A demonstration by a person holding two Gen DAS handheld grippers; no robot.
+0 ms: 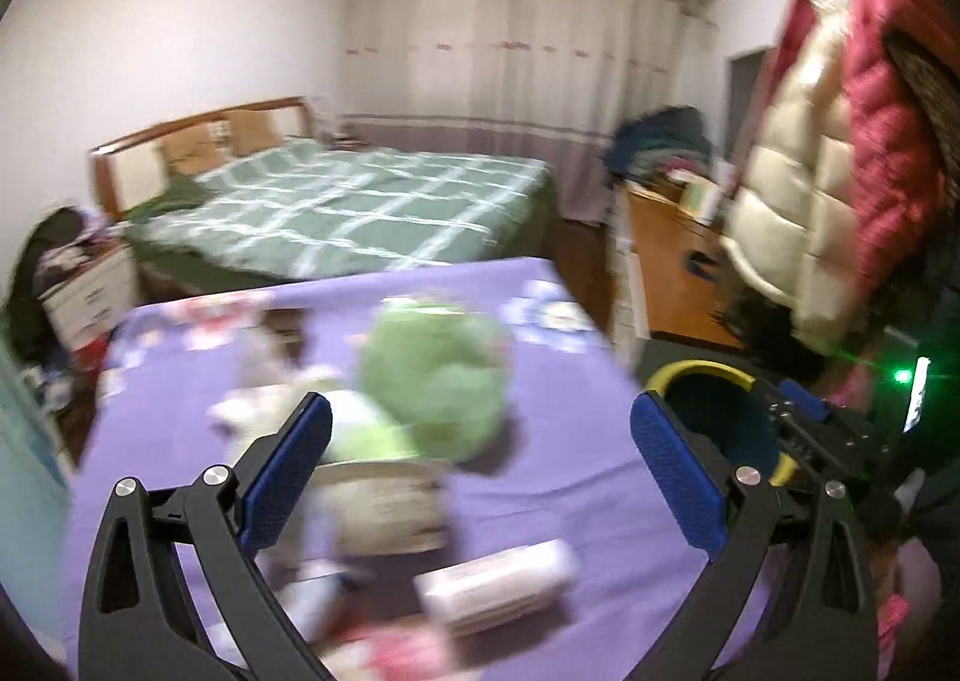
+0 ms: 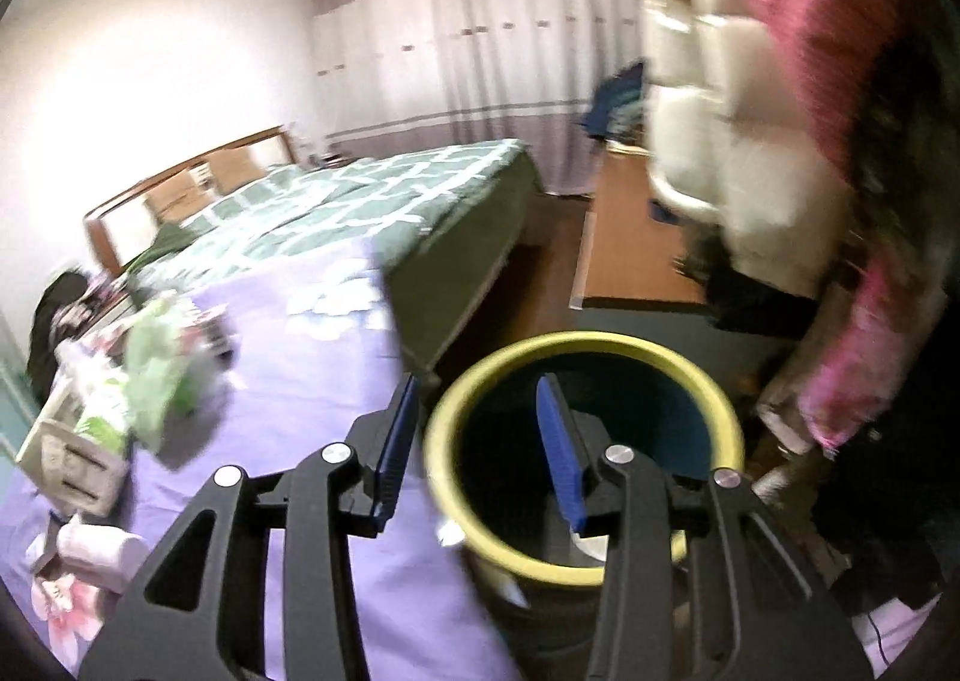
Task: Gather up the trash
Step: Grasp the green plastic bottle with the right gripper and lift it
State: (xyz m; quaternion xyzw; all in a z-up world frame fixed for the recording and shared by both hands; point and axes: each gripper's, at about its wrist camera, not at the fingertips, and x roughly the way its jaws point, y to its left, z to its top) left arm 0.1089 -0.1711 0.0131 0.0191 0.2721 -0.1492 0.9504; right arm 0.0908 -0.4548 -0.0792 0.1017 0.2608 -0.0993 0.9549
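While both claws hang free of any load, we judge the collecting only partly done. Our left claw (image 1: pixel 480 441) stands spread wide with nothing between its pads. Just under it, nearest to us, lies a white roll (image 1: pixel 498 585) on the purple sheet (image 1: pixel 570 477), with a pink scrap (image 1: pixel 402 651) at the lower edge. A little ahead, between the fingers, sits a blurred carton (image 1: pixel 378 507), and beyond that a crumpled green bag (image 1: pixel 438 375) with pale wrappers (image 1: pixel 258 405) to its left. All of these are on the sheet, so they are left to pick up.

Our right claw (image 2: pixel 480 453) is partly spread and pinches nothing. Its inner finger hangs over the mouth of the bin (image 2: pixel 600 570), a dark tub with a yellow rim, which stands right below and ahead of that claw, off the sheet's right edge. We cannot tell what is in the bin; its inside is dark, with only a pale glint low down.

Far ahead of both claws lies the green bed (image 1: pixel 360 207), then the curtains (image 1: pixel 510 51), and a padded jacket (image 1: pixel 840 141) hangs to the right. Motion blur hides finer detail on the litter.
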